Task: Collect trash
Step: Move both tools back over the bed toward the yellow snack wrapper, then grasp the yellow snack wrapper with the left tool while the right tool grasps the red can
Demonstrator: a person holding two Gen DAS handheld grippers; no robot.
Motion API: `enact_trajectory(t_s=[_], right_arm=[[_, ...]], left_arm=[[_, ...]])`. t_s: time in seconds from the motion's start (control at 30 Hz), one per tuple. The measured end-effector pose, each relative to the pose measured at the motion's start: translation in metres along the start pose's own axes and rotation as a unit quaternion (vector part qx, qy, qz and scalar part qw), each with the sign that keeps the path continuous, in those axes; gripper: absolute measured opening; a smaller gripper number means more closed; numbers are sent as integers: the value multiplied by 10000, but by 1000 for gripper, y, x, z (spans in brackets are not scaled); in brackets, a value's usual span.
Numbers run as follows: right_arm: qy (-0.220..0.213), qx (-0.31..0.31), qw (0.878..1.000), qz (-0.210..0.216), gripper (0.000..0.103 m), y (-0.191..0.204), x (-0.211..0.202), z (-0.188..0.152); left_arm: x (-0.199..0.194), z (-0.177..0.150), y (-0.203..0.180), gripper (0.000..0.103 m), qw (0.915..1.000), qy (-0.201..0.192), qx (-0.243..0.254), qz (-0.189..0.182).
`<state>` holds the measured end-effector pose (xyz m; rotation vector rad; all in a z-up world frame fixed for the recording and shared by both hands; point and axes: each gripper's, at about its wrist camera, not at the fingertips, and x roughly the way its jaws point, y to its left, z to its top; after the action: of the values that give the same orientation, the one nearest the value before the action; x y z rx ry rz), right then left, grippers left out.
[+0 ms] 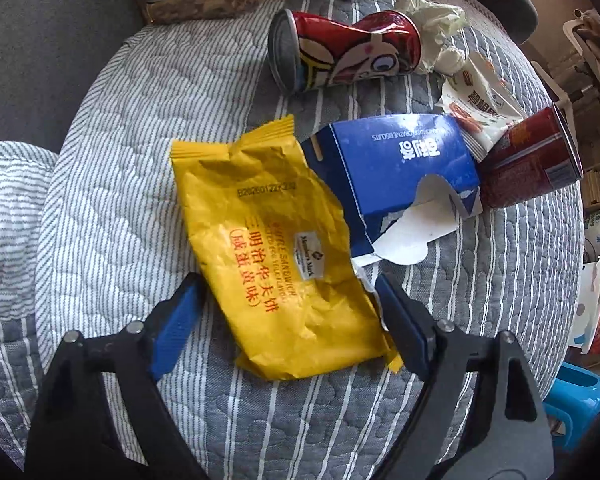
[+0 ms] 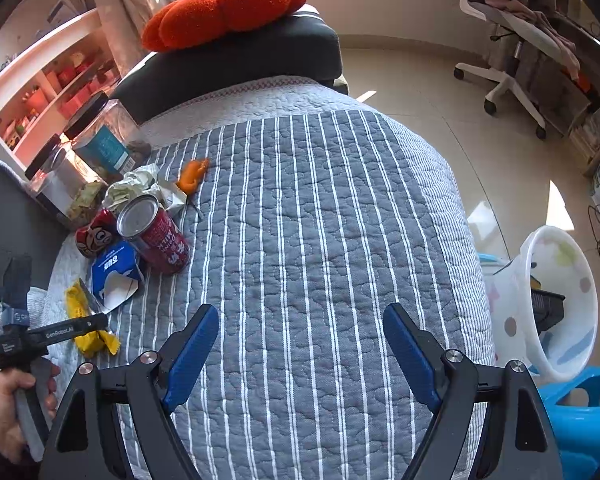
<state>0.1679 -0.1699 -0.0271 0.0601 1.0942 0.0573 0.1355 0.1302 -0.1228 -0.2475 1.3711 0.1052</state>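
early stage, nothing visibly collected yet. left gripper point(image 1: 287, 296) straddling yellow wrapper point(image 1: 275, 252) on striped quilt point(image 2: 320, 220), jaws apart, pads not clearly pressing. right gripper point(image 2: 300, 340) wide, empty. still lying: crushed can point(image 1: 344, 52), blue box point(image 1: 400, 168), red can point(image 1: 532, 160), white wrapper point(image 1: 476, 104), tissue point(image 1: 432, 20). white bin point(image 2: 556, 300) beside quilt.

Bright daylight, both views sharp at centre. Sun patches glare on the floor point(image 2: 480, 216) at 3 o'clock; shelf point(image 2: 39, 96) at 10 o'clock blown pinkish. Heavy fisheye bending, dark corner vignettes, soft shadows.
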Motion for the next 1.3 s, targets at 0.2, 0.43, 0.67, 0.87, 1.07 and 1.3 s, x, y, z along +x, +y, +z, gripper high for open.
enact_trajectory(t_s=[0.2, 0.43, 0.67, 0.87, 1.07, 1.3], right_arm=[[-6, -54, 9996, 292, 85, 31, 13, 10], [-160, -370, 9969, 673, 85, 85, 37, 26], [-304, -612, 9946, 778, 85, 124, 71, 38], [-459, -736, 9934, 753, 76, 132, 89, 48], [-395, -782, 9911, 1004, 54, 128, 91, 49], [-494, -637, 9916, 1013, 54, 98, 51, 45]], left_arm=[[-23, -7, 0, 46, 9983, -80, 224, -524], [-74, -8, 1, 45, 9926, -776, 582, -725], [-93, 9, 15, 45, 9894, -1156, 634, -610], [-83, 18, 11, 45, 9905, -970, 558, -798], [-82, 17, 0, 45, 9912, -938, 669, -653], [-86, 18, -21, 45, 9891, -1044, 781, -678]])
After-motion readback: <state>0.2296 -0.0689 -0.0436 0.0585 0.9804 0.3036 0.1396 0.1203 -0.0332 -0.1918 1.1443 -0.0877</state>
